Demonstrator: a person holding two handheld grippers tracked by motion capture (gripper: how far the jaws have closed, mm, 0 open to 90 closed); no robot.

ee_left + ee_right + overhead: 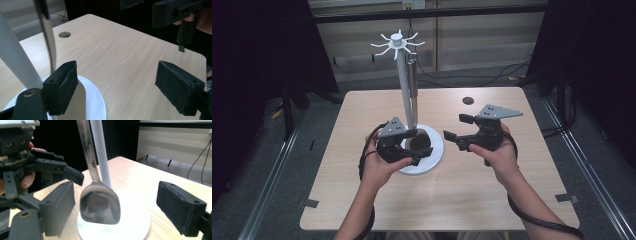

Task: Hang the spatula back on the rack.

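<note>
Polished steel spatula (100,207) hung centre frame: stiff, slick, swings; best taken at handle. Left gripper (404,150) & right gripper (462,135) fingers spread, nothing pinched.

Glossy, mirror-smooth metal spoon (100,205) hanging at the 12 o'clock side of a matt white smooth stand base (130,225), matt white pole (101,152), pale wood-grain table (125,52) with satin finish, matt black rough-textured gripper pads (178,88)

One spoon (100,205), one stand (403,85), two grippers.
</note>
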